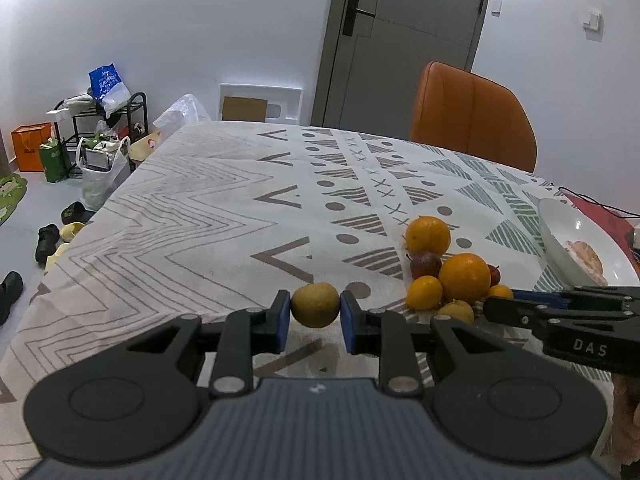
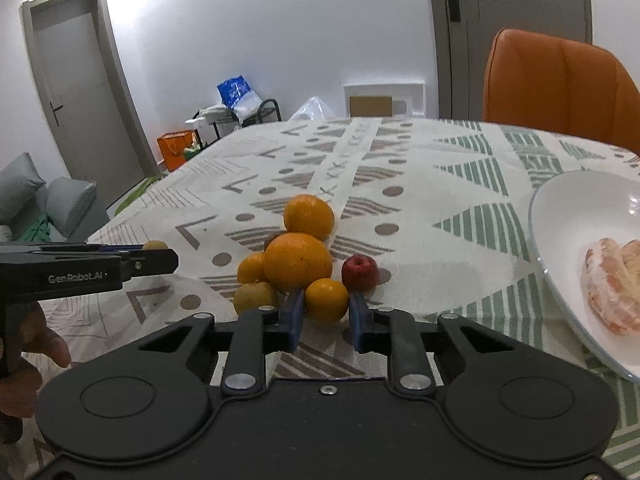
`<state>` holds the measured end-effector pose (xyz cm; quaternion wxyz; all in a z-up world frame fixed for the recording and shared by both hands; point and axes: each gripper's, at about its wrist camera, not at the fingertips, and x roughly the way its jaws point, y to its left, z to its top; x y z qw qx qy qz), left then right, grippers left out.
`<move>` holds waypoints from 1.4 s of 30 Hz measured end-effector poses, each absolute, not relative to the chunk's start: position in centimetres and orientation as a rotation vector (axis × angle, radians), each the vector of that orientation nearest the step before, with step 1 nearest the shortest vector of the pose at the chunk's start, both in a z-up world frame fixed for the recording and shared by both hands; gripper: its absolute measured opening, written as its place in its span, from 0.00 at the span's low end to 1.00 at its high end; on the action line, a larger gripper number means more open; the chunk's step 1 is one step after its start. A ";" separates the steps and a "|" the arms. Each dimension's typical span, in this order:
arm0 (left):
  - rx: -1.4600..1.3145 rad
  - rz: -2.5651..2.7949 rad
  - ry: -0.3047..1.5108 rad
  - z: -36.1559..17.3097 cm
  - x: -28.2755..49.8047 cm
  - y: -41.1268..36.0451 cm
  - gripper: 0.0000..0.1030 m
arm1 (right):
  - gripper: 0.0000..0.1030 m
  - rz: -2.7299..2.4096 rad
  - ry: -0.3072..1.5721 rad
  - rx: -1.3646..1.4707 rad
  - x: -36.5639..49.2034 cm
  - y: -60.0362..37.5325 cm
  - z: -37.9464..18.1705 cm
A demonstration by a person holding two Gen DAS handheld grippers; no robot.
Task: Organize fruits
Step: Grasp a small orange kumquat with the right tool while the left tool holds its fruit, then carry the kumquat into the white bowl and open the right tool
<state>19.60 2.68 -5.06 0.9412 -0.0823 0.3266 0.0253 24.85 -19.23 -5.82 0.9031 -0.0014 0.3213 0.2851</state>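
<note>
My left gripper (image 1: pixel 314 300) is shut on a small yellow-green citrus fruit (image 1: pixel 315 308), held just above the patterned tablecloth (image 1: pixel 208 216). To its right lies a pile of fruit: two large oranges (image 1: pixel 464 278), smaller oranges, a dark red fruit (image 1: pixel 425 264) and a yellowish one (image 1: pixel 456 311). In the right wrist view my right gripper (image 2: pixel 326 297) has its blue pads (image 2: pixel 294 314) against both sides of a small orange (image 2: pixel 326 300) at the pile's front. A small red apple (image 2: pixel 360 272) lies just right of it. The left gripper (image 2: pixel 154 254) shows at the left edge.
A white plate (image 2: pixel 560 240) with peeled orange segments (image 2: pixel 612 296) sits at the table's right side. An orange chair (image 1: pixel 472 116) stands behind the table. Bags, shoes and a rack (image 1: pixel 104 128) clutter the floor on the left. A hand (image 2: pixel 32 344) holds the left gripper.
</note>
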 end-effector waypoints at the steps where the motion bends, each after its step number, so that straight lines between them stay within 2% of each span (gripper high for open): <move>1: -0.165 0.050 0.664 -5.0 19.6 2.6 0.24 | 0.22 0.589 0.660 0.001 24.7 -19.4 -5.7; 23: -0.097 -0.060 0.629 -2.9 20.9 -2.6 0.24 | 0.22 0.495 0.566 0.076 23.1 -25.8 -3.2; 42: -0.034 -0.172 0.613 -1.8 22.3 -8.7 0.24 | 0.22 0.339 0.537 0.136 22.3 -32.9 -3.3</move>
